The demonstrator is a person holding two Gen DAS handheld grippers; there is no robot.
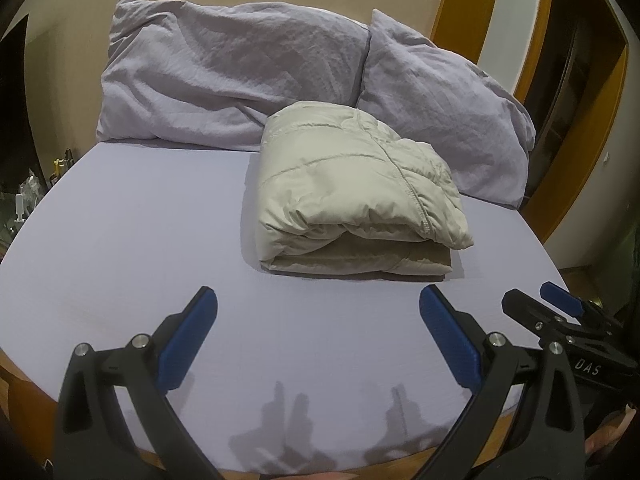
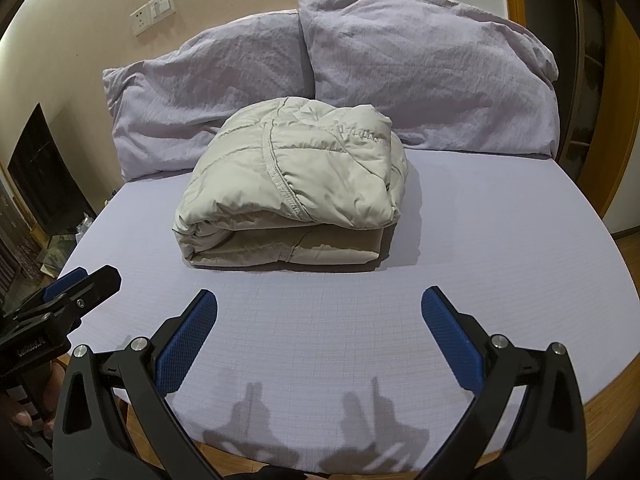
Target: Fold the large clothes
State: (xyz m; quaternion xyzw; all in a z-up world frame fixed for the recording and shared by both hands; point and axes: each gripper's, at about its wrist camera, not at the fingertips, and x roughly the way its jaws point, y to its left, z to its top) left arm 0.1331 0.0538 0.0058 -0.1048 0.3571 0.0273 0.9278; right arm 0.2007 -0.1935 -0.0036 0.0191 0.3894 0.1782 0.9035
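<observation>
A beige puffer jacket (image 1: 352, 192) (image 2: 292, 184) lies folded into a thick bundle on the lilac bed sheet (image 1: 120, 240) (image 2: 500, 260), in front of the pillows. My left gripper (image 1: 318, 308) hovers over the bed's near part, short of the jacket, its blue pads wide apart and holding nothing. My right gripper (image 2: 319, 308) is likewise open and holding nothing, a little way back from the jacket's near edge. Each view catches the other gripper at its side: the right one (image 1: 560, 312) and the left one (image 2: 76, 292).
Two crumpled lilac pillows (image 1: 224, 68) (image 1: 448, 112) (image 2: 192, 92) (image 2: 432, 68) lean on the beige wall behind the jacket. A wooden door frame (image 1: 472, 4) stands at the right. Cluttered items (image 2: 60, 248) sit beside the bed's left edge. A wall socket (image 2: 156, 10) is above.
</observation>
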